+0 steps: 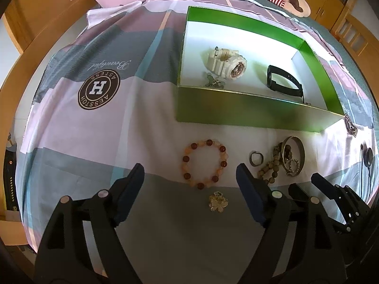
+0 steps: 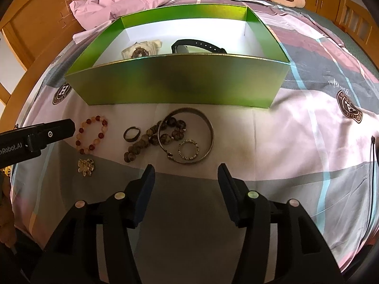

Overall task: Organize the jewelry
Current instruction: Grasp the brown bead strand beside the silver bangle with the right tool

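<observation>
My left gripper (image 1: 189, 177) hangs with its jaws spread wide over the red-and-peach bead bracelet (image 1: 204, 163), holding nothing, a gold flower brooch (image 1: 218, 204) just below it. My right gripper (image 2: 186, 177) is likewise wide apart and empty, near the silver bangle (image 2: 208, 127) and brown bead strand (image 2: 144, 142), with the green box (image 2: 180, 82) holding a white watch (image 2: 139, 49) and a black band (image 2: 201, 45) beyond

Glossy green cardboard box (image 2: 180, 82); dull metal bangle (image 2: 208, 127); cloth bedsheet (image 2: 284, 142).
</observation>
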A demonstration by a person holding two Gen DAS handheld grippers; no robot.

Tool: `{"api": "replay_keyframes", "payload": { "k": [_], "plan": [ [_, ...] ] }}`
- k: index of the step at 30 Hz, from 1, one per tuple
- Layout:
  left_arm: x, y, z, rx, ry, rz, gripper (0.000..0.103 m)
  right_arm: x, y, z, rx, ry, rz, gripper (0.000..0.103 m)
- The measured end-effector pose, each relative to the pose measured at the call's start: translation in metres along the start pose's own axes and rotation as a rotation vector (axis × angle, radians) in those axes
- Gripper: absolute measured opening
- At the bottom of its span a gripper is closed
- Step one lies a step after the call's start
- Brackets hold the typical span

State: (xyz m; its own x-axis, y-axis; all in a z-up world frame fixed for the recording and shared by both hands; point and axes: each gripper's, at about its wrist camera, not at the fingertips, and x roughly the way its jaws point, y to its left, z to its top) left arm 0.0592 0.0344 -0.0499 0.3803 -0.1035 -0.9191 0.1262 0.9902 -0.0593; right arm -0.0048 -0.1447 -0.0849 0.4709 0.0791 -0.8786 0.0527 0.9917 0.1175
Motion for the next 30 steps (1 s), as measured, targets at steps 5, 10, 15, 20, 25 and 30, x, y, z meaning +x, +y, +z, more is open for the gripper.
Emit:
{"api": "replay_keyframes", "payload": {
  "k": [5, 10, 15, 20, 25, 30],
  "plan": [
    [-0.001, 0.005, 0.001, -0.018, -0.002, 0.001, 0.08, -0.001, 0.001, 0.0, -0.006, -0.006, 0.001, 0.055],
    [0.002, 0.005, 0.001, -0.023, 0.008, 0.005, 0.08, 0.0, 0.013, 0.007, -0.053, -0.033, 0.006, 0.049],
    [0.004, 0.006, 0.001, -0.025, 0.016, 0.009, 0.08, 0.0, 0.034, 0.015, -0.115, -0.055, 0.035, 0.045],
    [0.005, 0.01, 0.002, -0.048, 0.02, 0.011, 0.081, 0.021, 0.056, 0.021, -0.157, -0.008, 0.069, 0.029],
    [0.007, 0.015, 0.003, -0.065, 0.024, 0.007, 0.081, 0.031, 0.051, 0.021, -0.129, -0.008, 0.034, 0.015],
    [0.005, 0.028, 0.006, -0.113, 0.024, -0.025, 0.081, 0.018, 0.031, 0.013, -0.083, 0.003, 0.075, 0.008]
  ]
}}
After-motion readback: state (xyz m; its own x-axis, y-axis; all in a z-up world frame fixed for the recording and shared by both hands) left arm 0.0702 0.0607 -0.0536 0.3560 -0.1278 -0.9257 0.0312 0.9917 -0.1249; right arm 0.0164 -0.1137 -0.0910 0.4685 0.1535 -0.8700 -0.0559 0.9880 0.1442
